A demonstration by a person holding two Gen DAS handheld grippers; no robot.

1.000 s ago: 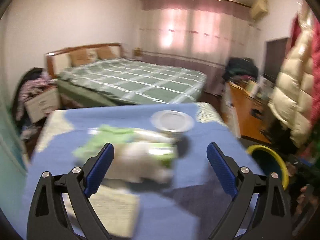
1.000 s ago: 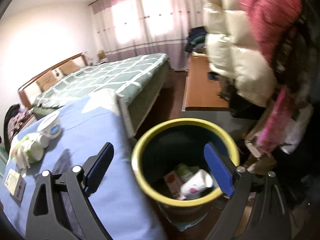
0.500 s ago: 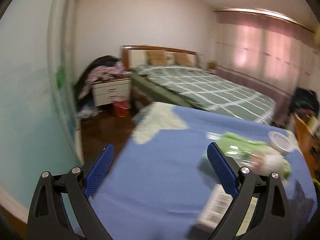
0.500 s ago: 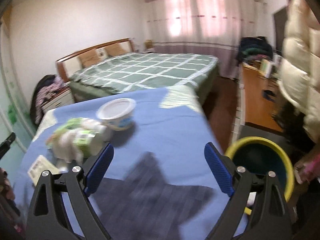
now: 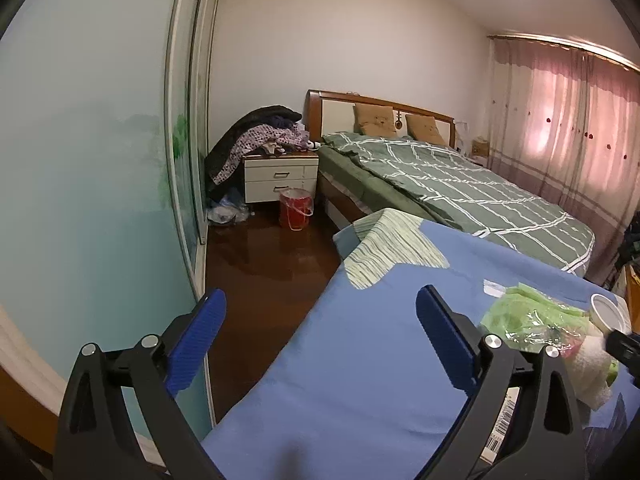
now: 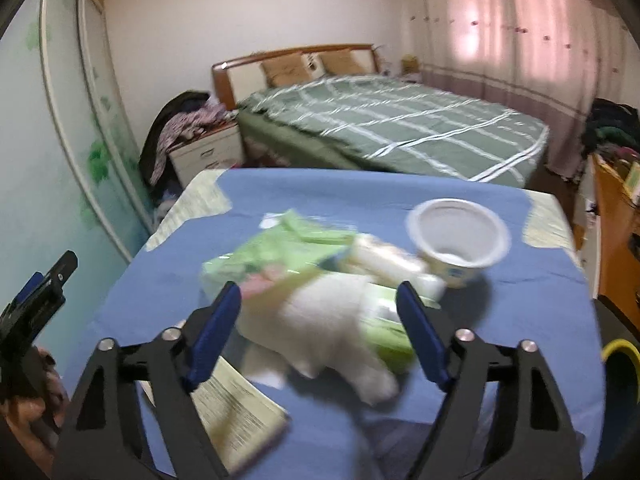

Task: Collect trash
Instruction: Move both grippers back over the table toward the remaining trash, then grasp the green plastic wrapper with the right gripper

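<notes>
A pile of trash lies on the blue cloth: a crumpled white tissue, a green plastic wrapper, a white cup and a flat printed paper box. My right gripper is open and empty, its fingers on either side of the tissue. My left gripper is open and empty over the table's left edge, turned away from the pile; wrapper, tissue and cup show at its far right.
A yellow-rimmed bin stands off the table's right edge. Behind the table is a green-quilted bed, a white nightstand heaped with clothes and a red bucket. A sliding wardrobe door runs along the left.
My right gripper swung from above the bin back to the table and now frames the tissue. My left gripper turned left, away from the pile, toward the wardrobe and floor.
</notes>
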